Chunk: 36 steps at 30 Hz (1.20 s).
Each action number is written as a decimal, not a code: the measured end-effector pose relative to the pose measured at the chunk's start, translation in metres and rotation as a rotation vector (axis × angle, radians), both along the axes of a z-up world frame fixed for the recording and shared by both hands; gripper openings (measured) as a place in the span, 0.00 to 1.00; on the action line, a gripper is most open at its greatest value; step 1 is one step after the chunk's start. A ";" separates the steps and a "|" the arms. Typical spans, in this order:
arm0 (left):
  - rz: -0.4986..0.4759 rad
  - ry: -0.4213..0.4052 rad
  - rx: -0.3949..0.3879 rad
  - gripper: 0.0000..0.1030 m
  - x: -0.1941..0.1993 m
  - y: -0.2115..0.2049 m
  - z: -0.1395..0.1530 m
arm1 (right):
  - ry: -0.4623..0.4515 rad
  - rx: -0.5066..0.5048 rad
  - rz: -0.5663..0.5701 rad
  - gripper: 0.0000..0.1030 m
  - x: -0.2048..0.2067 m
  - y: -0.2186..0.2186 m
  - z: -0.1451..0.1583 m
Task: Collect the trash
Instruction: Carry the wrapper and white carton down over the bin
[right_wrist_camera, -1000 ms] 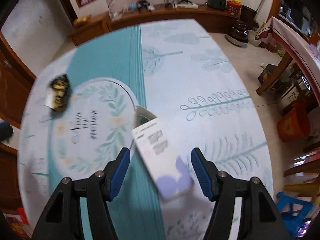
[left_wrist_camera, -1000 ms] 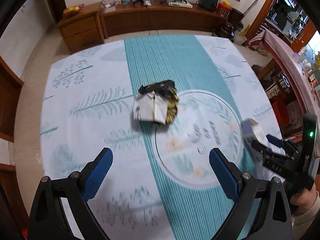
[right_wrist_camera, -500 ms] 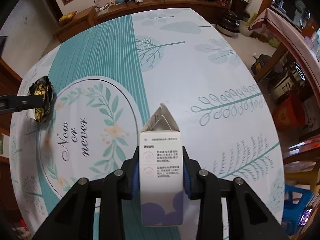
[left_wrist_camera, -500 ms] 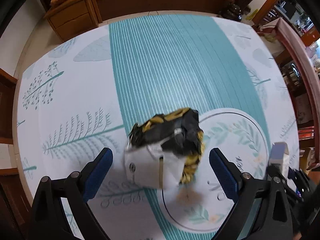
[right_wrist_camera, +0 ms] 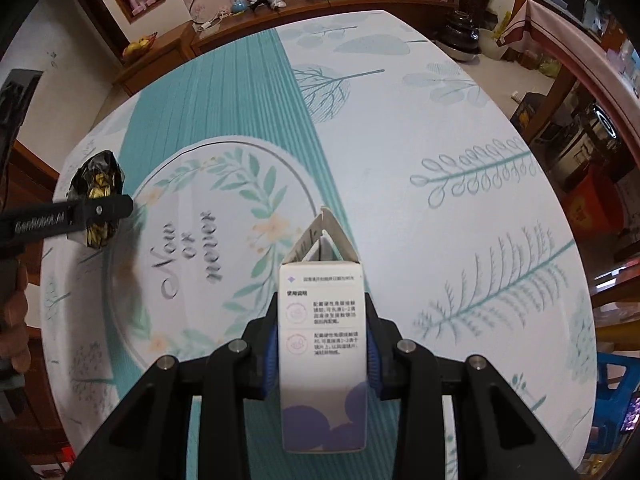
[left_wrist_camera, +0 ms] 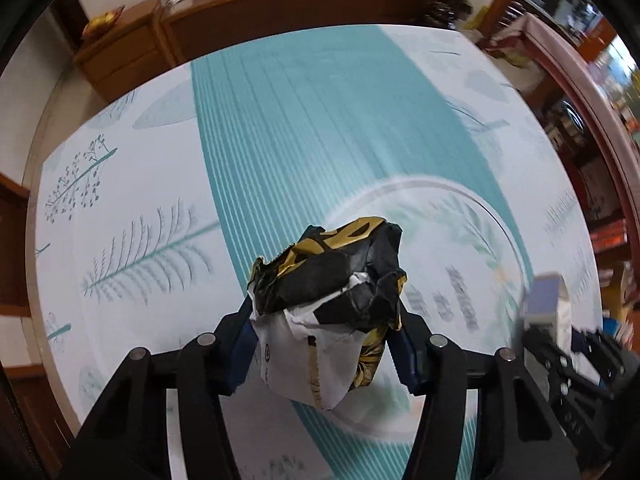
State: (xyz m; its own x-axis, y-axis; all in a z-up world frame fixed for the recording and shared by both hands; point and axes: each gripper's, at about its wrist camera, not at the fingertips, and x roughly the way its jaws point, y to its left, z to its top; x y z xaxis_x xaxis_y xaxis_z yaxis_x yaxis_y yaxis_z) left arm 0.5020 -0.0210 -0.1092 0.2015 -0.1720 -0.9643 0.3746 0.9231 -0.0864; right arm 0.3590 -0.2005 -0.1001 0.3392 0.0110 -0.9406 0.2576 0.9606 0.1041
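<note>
Wooden sideboards [right_wrist_camera: 280, 4] line the far wall, cluttered with cables and small devices; nearer to us a round desk [right_wrist_camera: 460, 128] wears a cloth of white and teal with leaf prints and a central wreath.

Left tool [left_wrist_camera: 326, 350]: we have it closed on a crumpled wrapper [left_wrist_camera: 332, 280], black and gold outside, white inside. The wad bulges well above and forward of the blue pads [left_wrist_camera: 242, 354], which pinch only its lower part. From the right wrist view the same wrapper [right_wrist_camera: 96, 184] shows at the far left of the desk, held in the left tool [right_wrist_camera: 94, 210]; whether it is clear of the cloth we cannot tell.

Right tool [right_wrist_camera: 322, 354]: closed on a small white carton [right_wrist_camera: 322, 336] with purple print and a torn-open top. The pads bear on its two side walls near the middle; the open flaps point away from us. The left wrist view catches the carton [left_wrist_camera: 546, 300] at its right edge, blurred.

Risks as we judge them:
- Wrapper is springy, loose film. It may relax and slip out, or a fold alone may be what is pinched.
- Carton is empty-looking and open; its walls could buckle under squeeze and it could pivot or drop.
- No bin visible in either view, so the carry may be long, and quick swings would worsen both.
- Both tools are loaded, so neither can rescue a drop.
</note>
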 end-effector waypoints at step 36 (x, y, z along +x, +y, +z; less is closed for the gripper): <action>0.105 -0.120 0.024 0.54 -0.456 -0.059 0.128 | -0.138 0.272 0.350 0.34 -0.327 -0.035 0.097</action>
State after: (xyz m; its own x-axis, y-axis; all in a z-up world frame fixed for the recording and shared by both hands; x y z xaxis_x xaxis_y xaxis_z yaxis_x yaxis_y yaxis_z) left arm 0.0458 -0.0801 0.0185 0.3315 -0.1210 -0.9356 0.2821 0.9591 -0.0241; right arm 0.0323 -0.2357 -0.0029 0.3927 0.3870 -0.8343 -0.1111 0.9204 0.3747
